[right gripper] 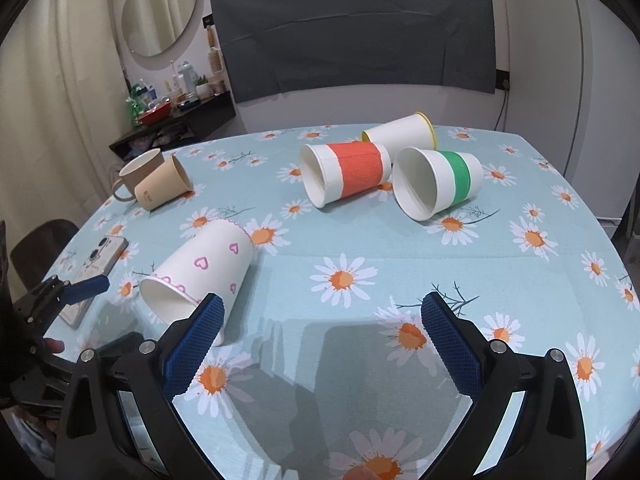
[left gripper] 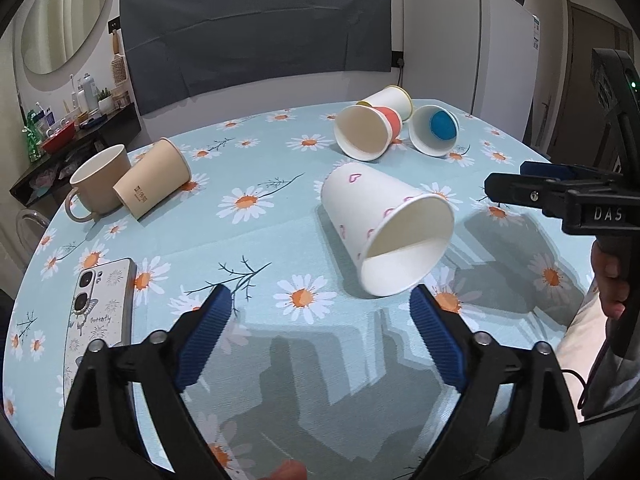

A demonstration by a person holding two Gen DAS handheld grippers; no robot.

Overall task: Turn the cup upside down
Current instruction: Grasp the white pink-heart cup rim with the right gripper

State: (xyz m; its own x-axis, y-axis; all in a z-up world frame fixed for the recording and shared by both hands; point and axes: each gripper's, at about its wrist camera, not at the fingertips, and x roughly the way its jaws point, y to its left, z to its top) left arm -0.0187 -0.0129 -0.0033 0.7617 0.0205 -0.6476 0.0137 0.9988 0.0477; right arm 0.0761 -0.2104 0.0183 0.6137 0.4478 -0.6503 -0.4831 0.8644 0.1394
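Observation:
A white paper cup with pink hearts (left gripper: 384, 224) lies on its side on the daisy tablecloth, mouth toward me. It also shows in the right wrist view (right gripper: 204, 270). My left gripper (left gripper: 320, 312) is open and empty, just in front of the cup's mouth. My right gripper (right gripper: 320, 320) is open and empty; its left finger (right gripper: 200, 328) overlaps the cup's rim in view. The right gripper also shows in the left wrist view (left gripper: 532, 188), to the right of the cup.
Red-banded (right gripper: 346, 172), green-banded (right gripper: 438, 182) and yellow-rimmed (right gripper: 404, 132) paper cups lie on their sides at the back. A tan paper cup (left gripper: 154, 178) leans on a beige mug (left gripper: 96, 178) at the left. A phone (left gripper: 102, 320) lies near the left edge.

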